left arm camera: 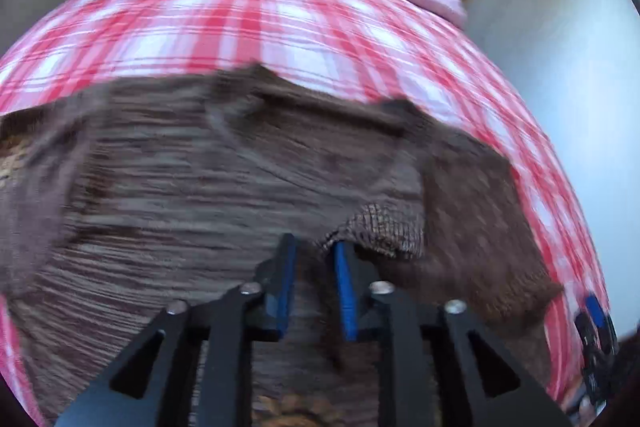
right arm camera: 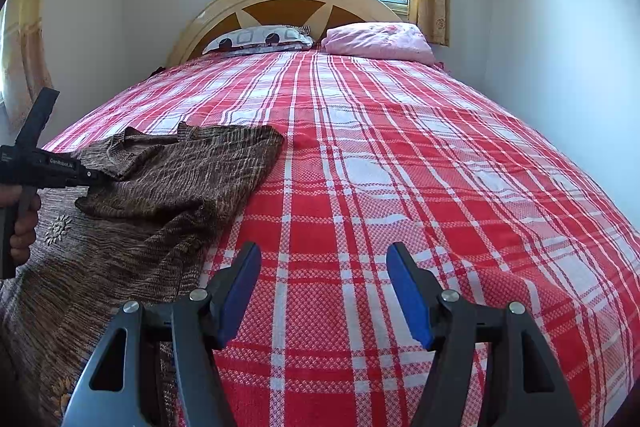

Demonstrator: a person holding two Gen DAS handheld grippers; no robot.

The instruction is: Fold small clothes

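here, brown garment [right arm camera: 168,179] borders open plaid bedspread [right arm camera: 400,155].

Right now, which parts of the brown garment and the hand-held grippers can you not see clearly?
- Brown garment: blurred in the left wrist view.
- Its lower part: cut off by the edge of the right wrist view.
- Left hand-held gripper: its tips are hidden by folded cloth there.

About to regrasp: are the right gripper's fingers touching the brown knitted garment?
Apart. The right wrist view shows the right gripper open over bare red plaid bedspread, with the brown knitted garment lying off to its left.
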